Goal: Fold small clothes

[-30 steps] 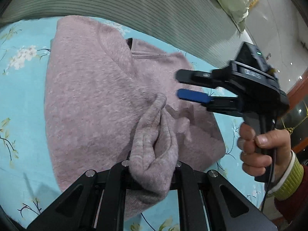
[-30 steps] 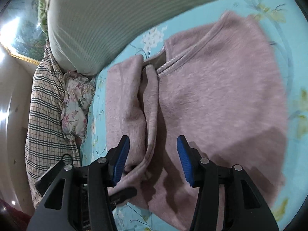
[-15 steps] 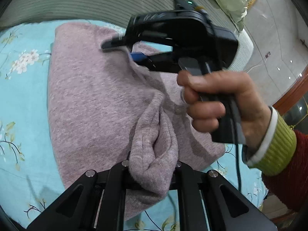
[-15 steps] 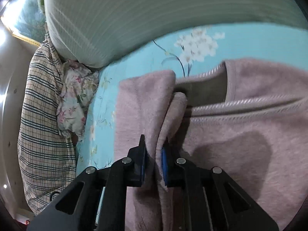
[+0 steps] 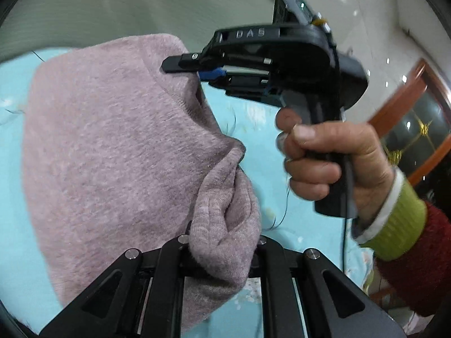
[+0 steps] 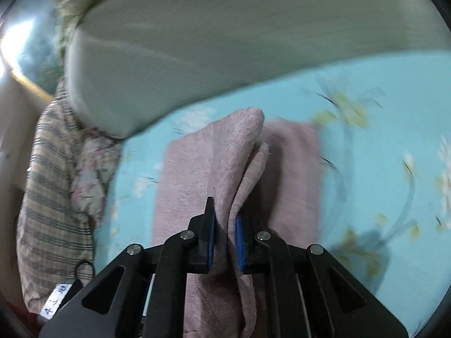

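Observation:
A small pink fleece sweater hangs lifted over the light blue floral bed sheet. My left gripper is shut on a bunched ribbed edge of the sweater at the bottom of the left wrist view. My right gripper is shut on a folded edge of the sweater, with blue pads either side of the cloth. It also shows in the left wrist view, clamped on the sweater's far upper edge and held by a hand in a green cuff.
A grey-green ribbed quilt lies along the far side of the bed. A checked pillow and floral cloth lie at the left. A wooden door frame stands at the right.
My right gripper closed on the sweater's edge near the collar, and both grippers have lifted the sweater so its right part came off the sheet.

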